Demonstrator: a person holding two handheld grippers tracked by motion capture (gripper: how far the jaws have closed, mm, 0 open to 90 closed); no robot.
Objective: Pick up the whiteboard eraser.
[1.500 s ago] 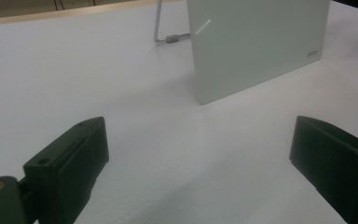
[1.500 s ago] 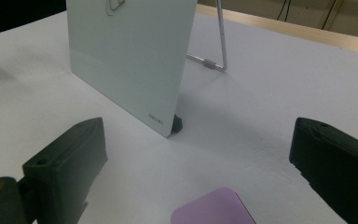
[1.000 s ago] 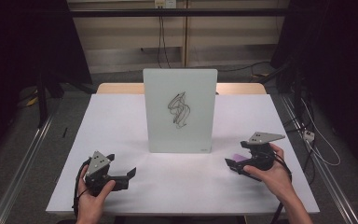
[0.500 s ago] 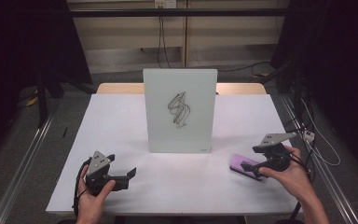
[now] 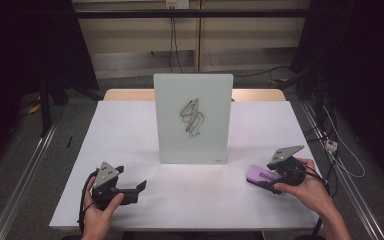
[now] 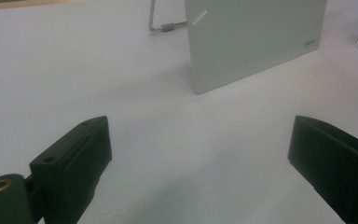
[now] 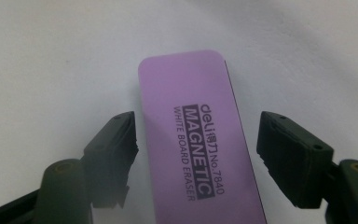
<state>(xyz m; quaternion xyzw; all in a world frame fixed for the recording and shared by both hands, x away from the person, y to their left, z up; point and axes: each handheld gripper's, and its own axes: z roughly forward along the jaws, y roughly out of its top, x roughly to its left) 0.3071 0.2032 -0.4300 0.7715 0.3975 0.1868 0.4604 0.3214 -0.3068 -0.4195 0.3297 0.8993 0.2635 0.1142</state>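
White bench (image 5: 130, 130) lay bare around the left tool (image 5: 139, 186), idle near the front edge, jaws spread. The scribbled whiteboard (image 5: 192, 120) stood mid-bench. Near the right edge, the right tool (image 7: 196, 149) had dropped over the purple eraser (image 7: 191, 135), jaws spread astride it, likely about to pinch.

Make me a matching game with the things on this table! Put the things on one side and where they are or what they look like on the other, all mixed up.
Things:
1. whiteboard
2. eraser
3. left gripper
4. right gripper

Descriptions:
A. purple, lying flat on the table
B. jaws open on either side of the eraser
C. standing upright, black scribble on it
D. jaws open over bare table, nothing between them

Pairs: 1-C, 2-A, 3-D, 4-B
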